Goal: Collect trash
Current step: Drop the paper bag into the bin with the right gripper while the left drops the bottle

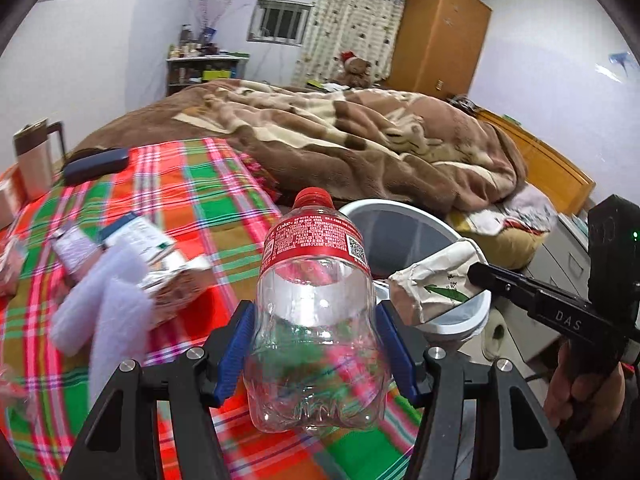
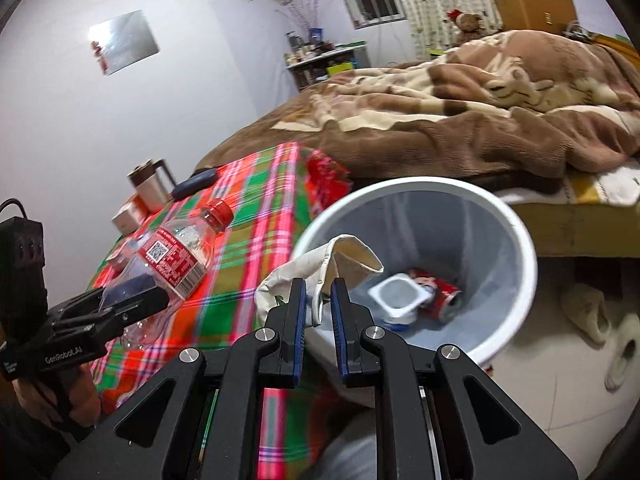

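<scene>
My left gripper (image 1: 316, 320) is shut on an empty clear plastic bottle (image 1: 316, 328) with a red cap and red label, held above the plaid tablecloth (image 1: 192, 200). From the right wrist view the same bottle (image 2: 176, 252) shows at the left. My right gripper (image 2: 319, 292) is shut on a crumpled cream paper wrapper (image 2: 320, 264), held at the near rim of the white trash bin (image 2: 516, 232). That wrapper (image 1: 432, 280) also appears in the left wrist view, in front of the bin (image 1: 400, 216). Inside the bin lie a white yogurt cup (image 2: 400, 294) and a red can (image 2: 444, 294).
More wrappers and a white tissue (image 1: 104, 300) lie on the tablecloth at the left. A mug (image 1: 34, 160) and a dark case (image 1: 96, 164) stand at its far edge. A bed with a brown blanket (image 1: 340, 140) is beyond. Slippers (image 2: 592, 312) lie on the floor.
</scene>
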A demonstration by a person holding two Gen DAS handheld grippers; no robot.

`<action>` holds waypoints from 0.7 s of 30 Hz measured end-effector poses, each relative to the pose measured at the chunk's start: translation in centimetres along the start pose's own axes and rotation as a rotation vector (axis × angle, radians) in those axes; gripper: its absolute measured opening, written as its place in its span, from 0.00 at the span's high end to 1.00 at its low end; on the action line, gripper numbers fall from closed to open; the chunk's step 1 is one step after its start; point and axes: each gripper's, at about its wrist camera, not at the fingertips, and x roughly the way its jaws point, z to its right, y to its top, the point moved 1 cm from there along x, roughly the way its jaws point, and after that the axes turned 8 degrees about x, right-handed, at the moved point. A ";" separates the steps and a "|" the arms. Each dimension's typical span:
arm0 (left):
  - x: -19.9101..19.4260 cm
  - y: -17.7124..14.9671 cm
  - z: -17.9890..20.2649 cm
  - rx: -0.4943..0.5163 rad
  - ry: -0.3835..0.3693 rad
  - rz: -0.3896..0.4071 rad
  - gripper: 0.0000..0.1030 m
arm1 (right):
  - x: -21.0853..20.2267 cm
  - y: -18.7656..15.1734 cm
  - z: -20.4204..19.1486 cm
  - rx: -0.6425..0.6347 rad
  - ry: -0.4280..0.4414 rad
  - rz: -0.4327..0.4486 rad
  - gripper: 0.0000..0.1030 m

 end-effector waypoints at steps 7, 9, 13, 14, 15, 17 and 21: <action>2.5 1.1 2.6 0.051 -0.053 -0.016 0.40 | -0.3 0.3 2.3 0.041 -0.048 0.011 0.87; 3.3 1.4 3.3 0.062 -0.067 -0.022 0.40 | -0.2 0.3 2.7 0.048 -0.054 0.009 0.87; 5.0 1.8 4.3 0.076 -0.095 -0.041 0.40 | -0.1 0.2 3.4 0.060 -0.065 0.002 0.87; 5.2 1.8 4.5 0.078 -0.099 -0.045 0.40 | -0.1 0.2 3.7 0.065 -0.070 -0.001 0.87; 5.6 1.8 4.7 0.081 -0.104 -0.051 0.40 | -0.1 0.2 3.9 0.069 -0.074 -0.003 0.87; 6.3 1.8 5.2 0.085 -0.115 -0.062 0.40 | 0.0 0.1 4.4 0.077 -0.079 -0.010 0.87; 7.5 1.8 5.6 0.089 -0.126 -0.086 0.40 | 0.3 -0.1 5.1 0.094 -0.088 -0.027 0.87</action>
